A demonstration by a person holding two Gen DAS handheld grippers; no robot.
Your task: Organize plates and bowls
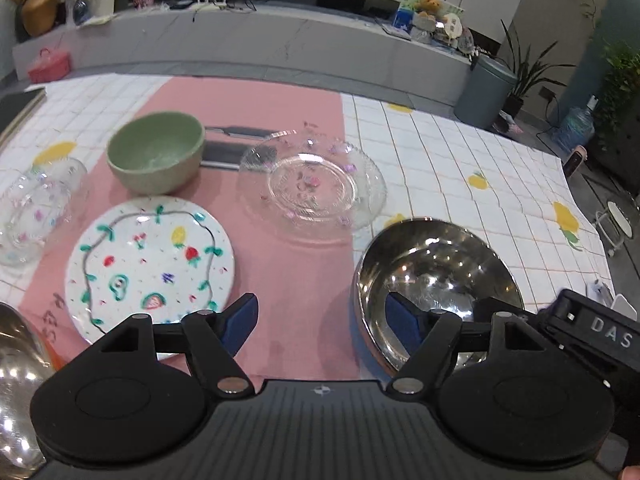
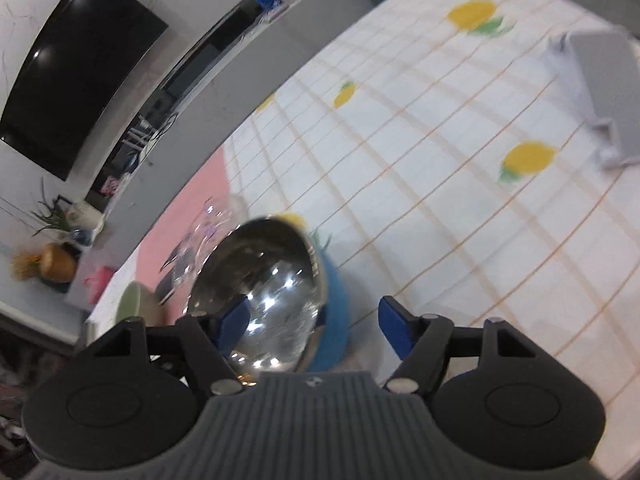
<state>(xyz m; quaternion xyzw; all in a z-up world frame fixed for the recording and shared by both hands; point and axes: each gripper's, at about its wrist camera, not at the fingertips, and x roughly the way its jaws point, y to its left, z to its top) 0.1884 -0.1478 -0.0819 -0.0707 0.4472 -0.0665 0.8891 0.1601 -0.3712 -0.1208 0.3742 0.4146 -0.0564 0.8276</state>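
My left gripper (image 1: 322, 322) is open and empty above the pink cloth. A painted white plate (image 1: 150, 264) lies to its left, a green bowl (image 1: 156, 152) and a clear glass plate (image 1: 312, 186) beyond. A steel bowl with a blue outside (image 1: 436, 276) sits at its right; its right finger (image 1: 404, 326) overlaps the rim. My right gripper (image 2: 314, 326) is open; the same steel bowl (image 2: 268, 276) stands tilted between its fingers, its rim by the left finger (image 2: 234, 322). Whether they touch I cannot tell.
Clear glass dishes (image 1: 34, 208) lie at the far left and another steel bowl (image 1: 16, 380) at the bottom left. A dark utensil (image 1: 236, 132) lies behind the green bowl. A grey box (image 2: 600, 92) sits on the lemon-print cloth (image 2: 440, 160).
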